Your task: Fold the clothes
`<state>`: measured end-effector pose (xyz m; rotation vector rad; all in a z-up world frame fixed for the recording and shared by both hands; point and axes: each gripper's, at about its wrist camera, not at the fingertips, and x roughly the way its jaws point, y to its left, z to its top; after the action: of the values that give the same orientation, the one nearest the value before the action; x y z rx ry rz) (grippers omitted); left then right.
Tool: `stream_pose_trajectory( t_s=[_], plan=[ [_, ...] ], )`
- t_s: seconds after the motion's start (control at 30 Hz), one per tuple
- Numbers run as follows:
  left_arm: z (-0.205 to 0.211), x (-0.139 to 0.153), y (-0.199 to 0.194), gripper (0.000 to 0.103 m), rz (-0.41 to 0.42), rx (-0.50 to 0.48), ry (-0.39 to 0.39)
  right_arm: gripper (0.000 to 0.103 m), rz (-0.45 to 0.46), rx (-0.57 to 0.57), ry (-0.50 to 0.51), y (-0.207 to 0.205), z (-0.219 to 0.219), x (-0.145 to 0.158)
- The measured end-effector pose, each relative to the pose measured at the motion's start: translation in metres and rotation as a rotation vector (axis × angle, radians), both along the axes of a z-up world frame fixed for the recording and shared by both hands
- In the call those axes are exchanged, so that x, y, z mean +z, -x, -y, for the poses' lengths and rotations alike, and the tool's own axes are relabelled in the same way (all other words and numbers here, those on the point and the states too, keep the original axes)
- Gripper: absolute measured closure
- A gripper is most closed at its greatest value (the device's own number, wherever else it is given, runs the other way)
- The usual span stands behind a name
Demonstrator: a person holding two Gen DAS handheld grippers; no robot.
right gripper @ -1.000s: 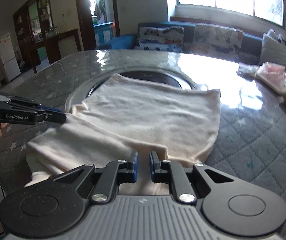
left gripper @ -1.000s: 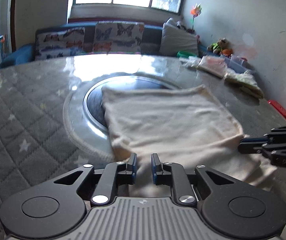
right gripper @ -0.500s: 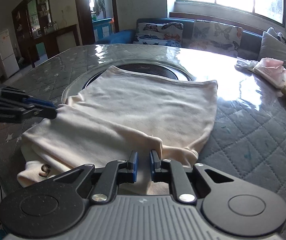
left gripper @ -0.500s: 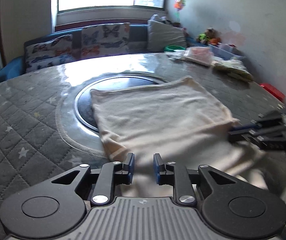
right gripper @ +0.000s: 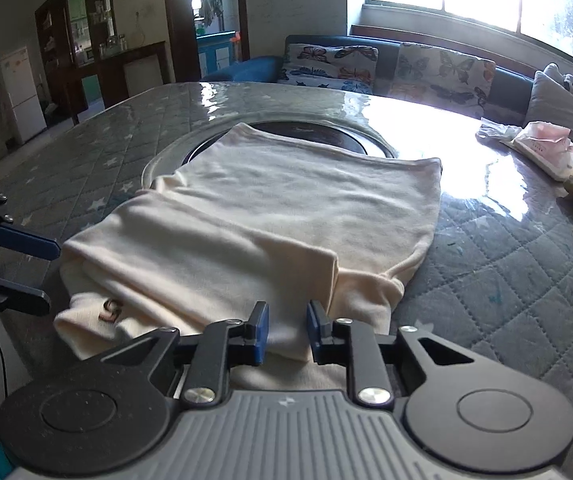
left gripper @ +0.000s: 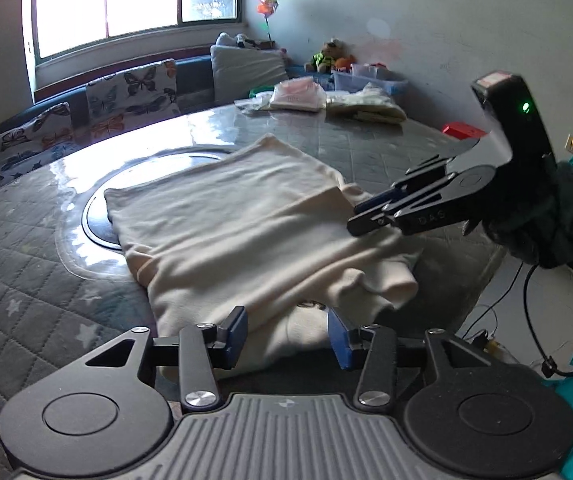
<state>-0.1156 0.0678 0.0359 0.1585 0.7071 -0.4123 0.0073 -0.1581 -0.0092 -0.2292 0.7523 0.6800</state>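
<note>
A cream garment point(left gripper: 238, 216) point(right gripper: 286, 216) lies folded on the quilted grey table point(left gripper: 26, 288), its near part doubled over into a thick fold. My left gripper point(left gripper: 286, 334) is at the fold's near left corner. Its jaws are opening, and the cloth lies between the blue pads without being pressed. The right wrist view shows this gripper point(right gripper: 34, 272) at the left edge, fingers spread. My right gripper point(right gripper: 286, 328) is at the fold's near right end. Its jaws are opening too, a narrow gap over the cloth. In the left wrist view, the right gripper point(left gripper: 354, 219) hovers just above the garment's right side.
A dark round turntable point(left gripper: 98, 220) sits under the garment's far end. Bagged clothes point(left gripper: 298, 98) point(right gripper: 542, 144) lie at the table's far right. The table's near edge drops to a floor with cables point(left gripper: 534, 320). A sofa with butterfly cushions point(right gripper: 334, 60) stands behind.
Both grippers' jaws have widened and released the cloth they pinched. The left gripper has moved sideways and rolled, so the right gripper now looms larger in its view.
</note>
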Motion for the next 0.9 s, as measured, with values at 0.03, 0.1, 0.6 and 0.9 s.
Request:
stream_pose_trajectory(
  t_s=[0.03, 0.1, 0.6, 0.9],
  plan=[
    [0.001, 0.0, 0.0, 0.055, 0.008, 0.001, -0.002, 0.083, 0.001, 0.002, 0.0, 0.002, 0.001, 0.001],
    [0.002, 0.002, -0.002, 0.055, 0.022, 0.007, 0.0, 0.083, 0.01, 0.008, 0.009, 0.005, 0.002, 0.004],
    [-0.015, -0.016, -0.025, 0.059, 0.001, 0.069, -0.037, 0.098, -0.05, -0.045, -0.051, 0.005, 0.016, 0.009],
    [-0.026, -0.019, -0.024, 0.083, 0.0, 0.08, -0.038, 0.103, -0.016, -0.032, -0.085, 0.015, 0.018, 0.034]
  ],
)
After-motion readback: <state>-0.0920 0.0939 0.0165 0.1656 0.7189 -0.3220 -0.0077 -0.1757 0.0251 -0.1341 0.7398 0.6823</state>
